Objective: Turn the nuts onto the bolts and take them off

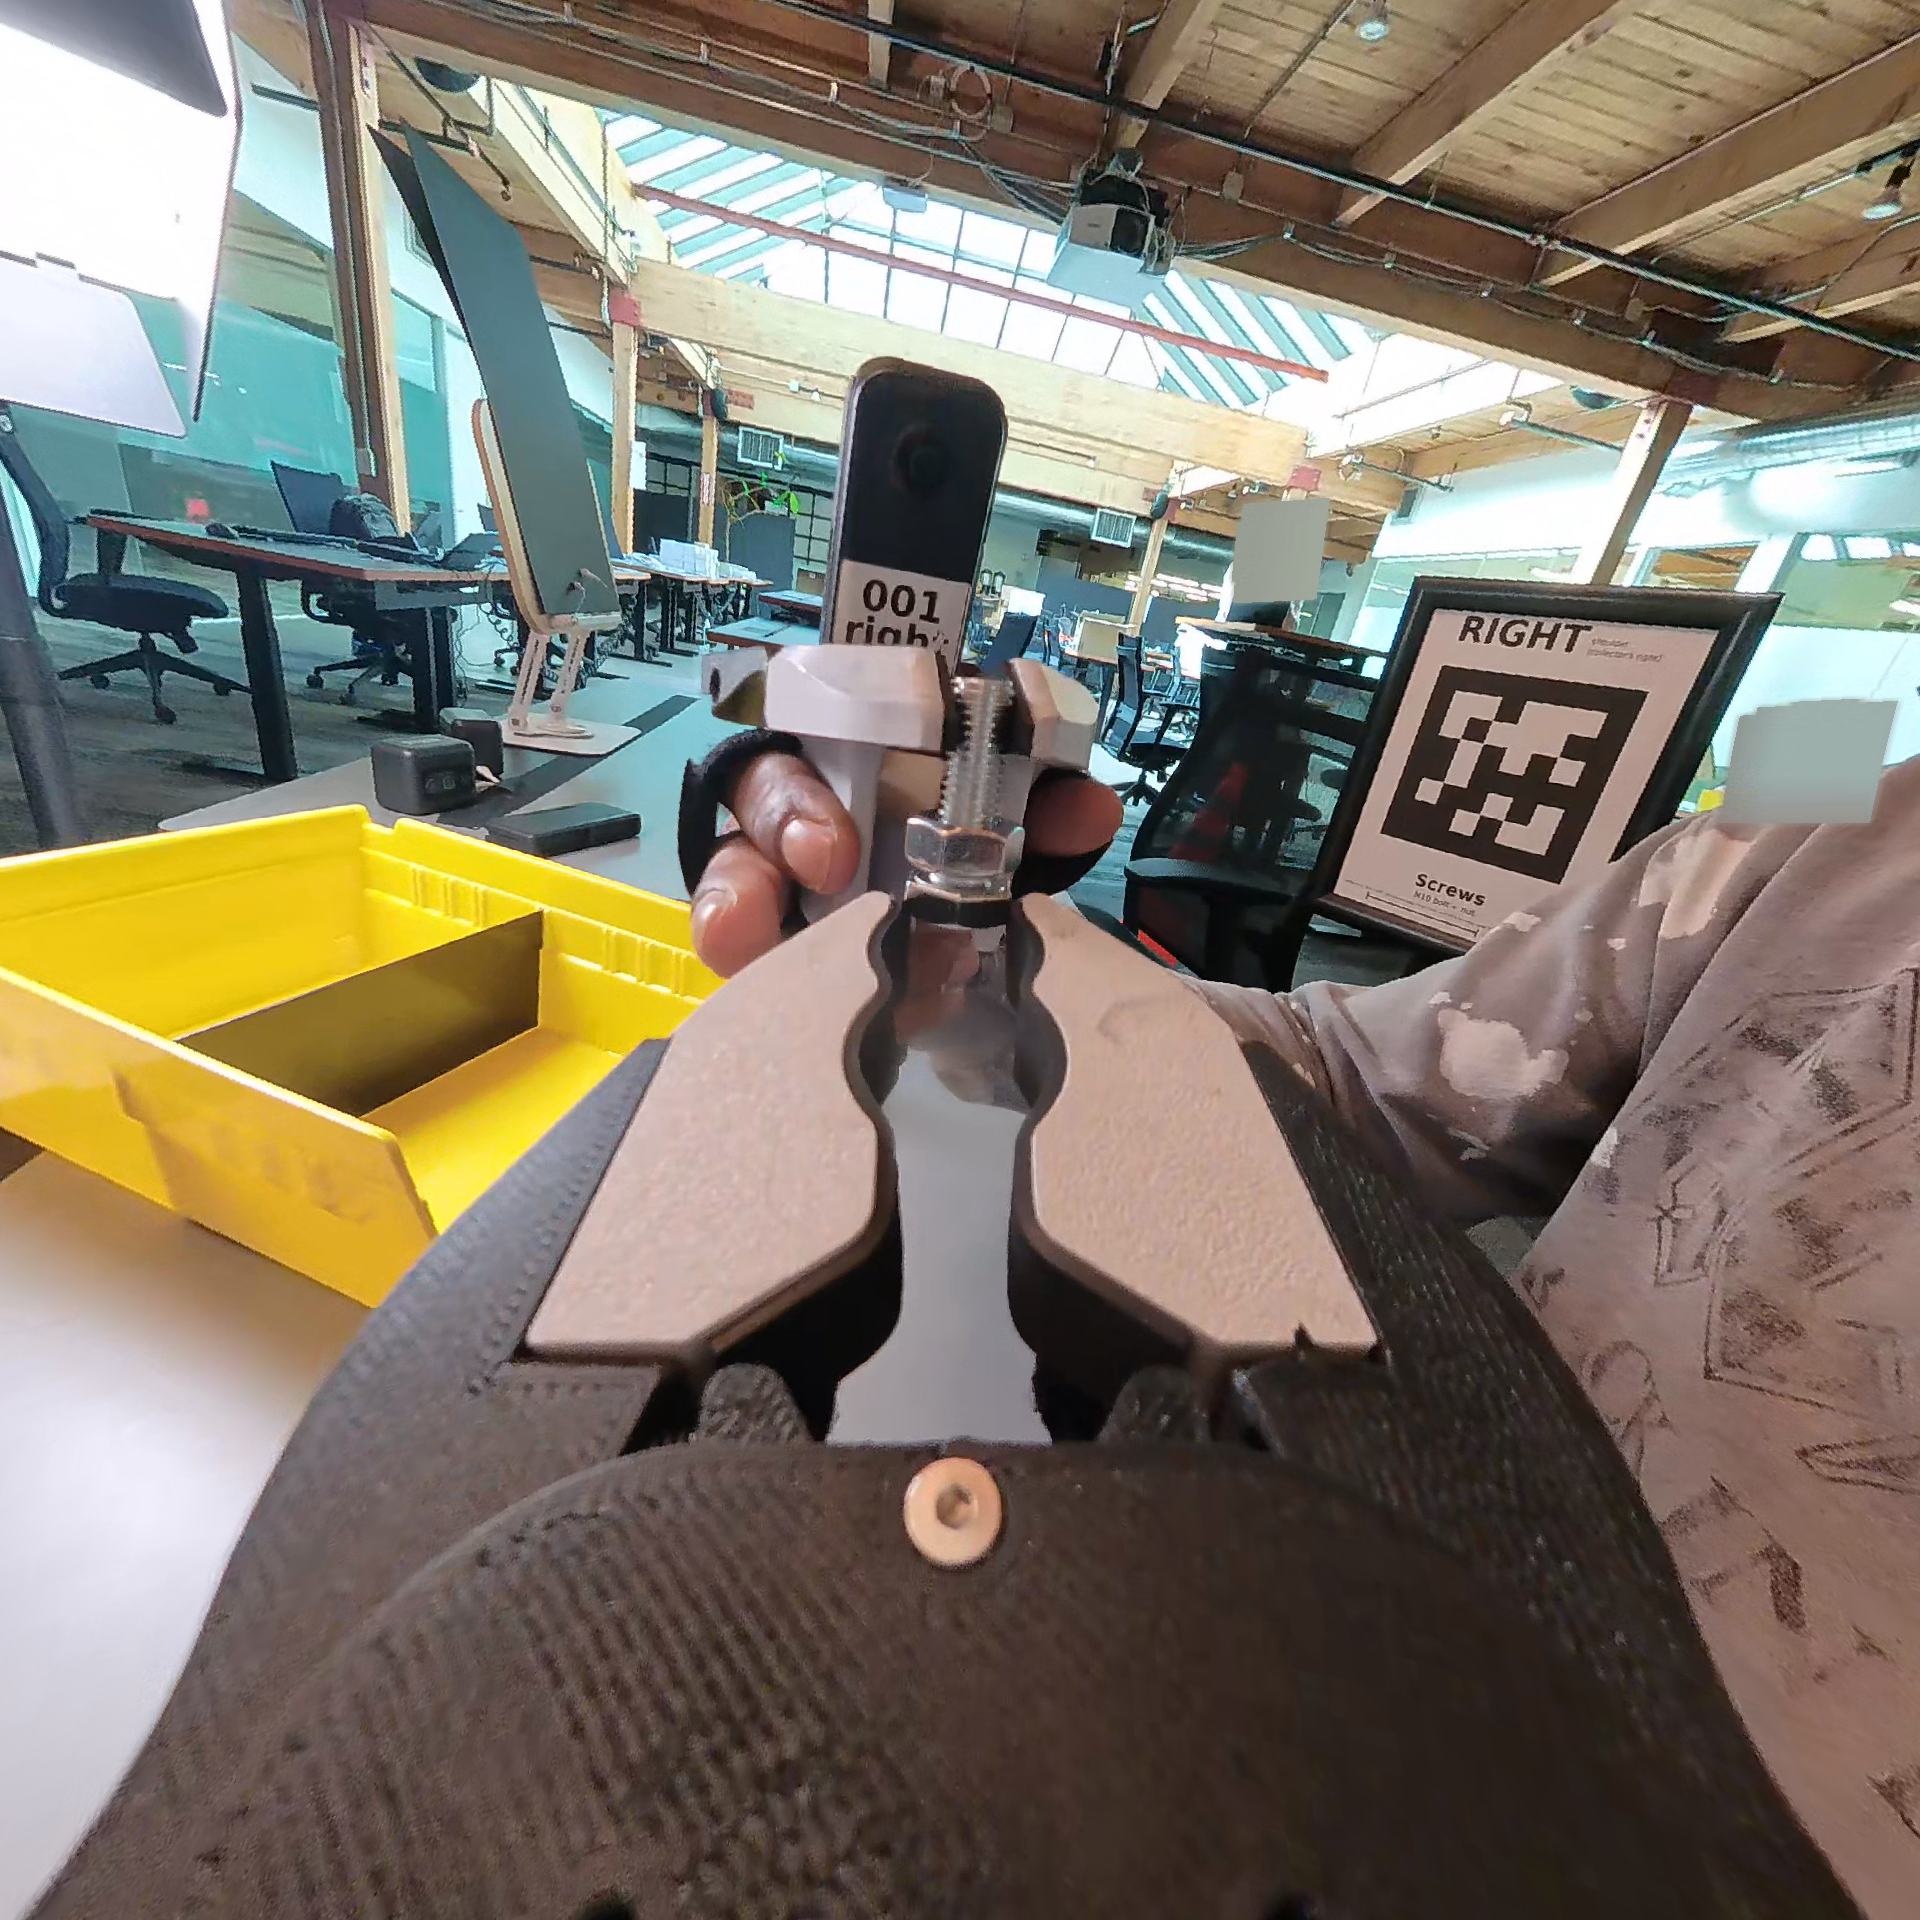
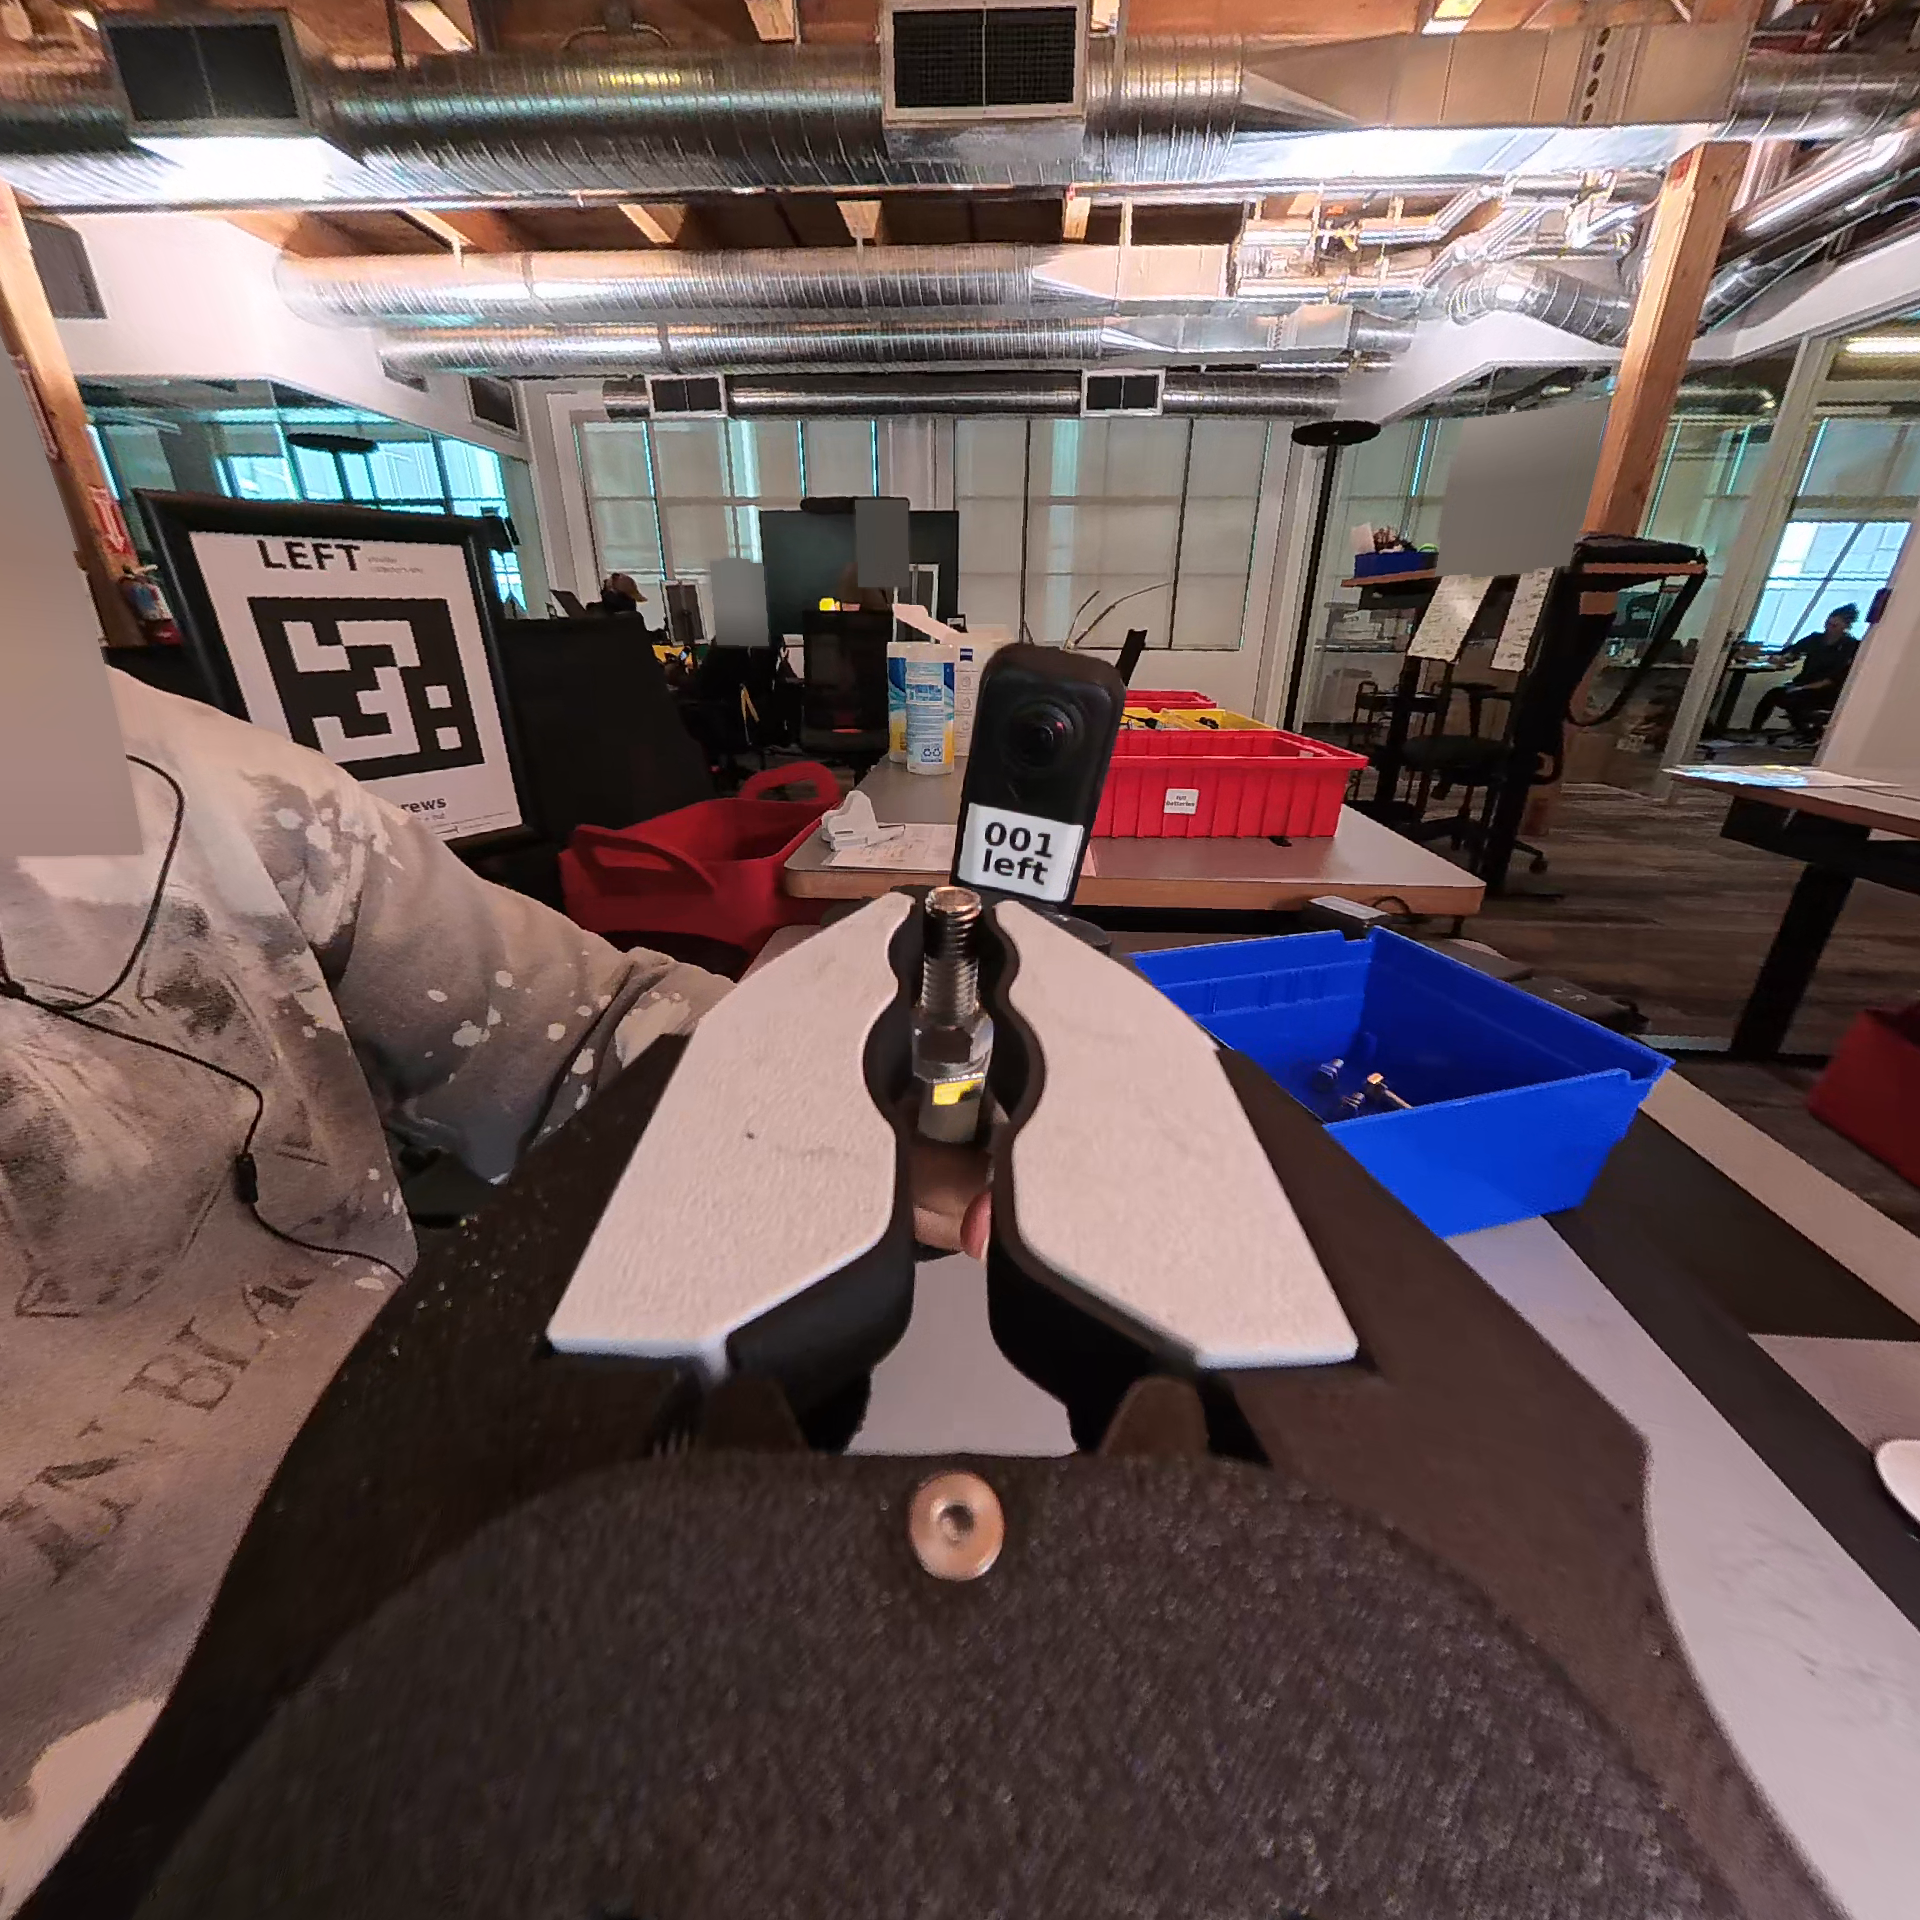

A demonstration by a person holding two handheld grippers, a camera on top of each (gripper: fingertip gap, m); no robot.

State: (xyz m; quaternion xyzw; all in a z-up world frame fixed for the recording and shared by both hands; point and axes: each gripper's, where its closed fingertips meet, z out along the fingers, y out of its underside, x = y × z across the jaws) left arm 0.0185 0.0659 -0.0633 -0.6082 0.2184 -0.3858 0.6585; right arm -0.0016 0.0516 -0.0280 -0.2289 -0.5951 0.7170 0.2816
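Bolt and nut held between both grippers at frame centre.

Right gripper clamps the bolt's threaded shank; bolt axis runs vertically in frame. Left gripper is closed at the bolt's lower end, under the nut; exact contact unclear. Yellow bin at left, blue bin at right.

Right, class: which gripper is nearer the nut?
The left gripper. Its jaws close on the bolt just under the nut; the right gripper pinches the threaded end, apart from the nut.
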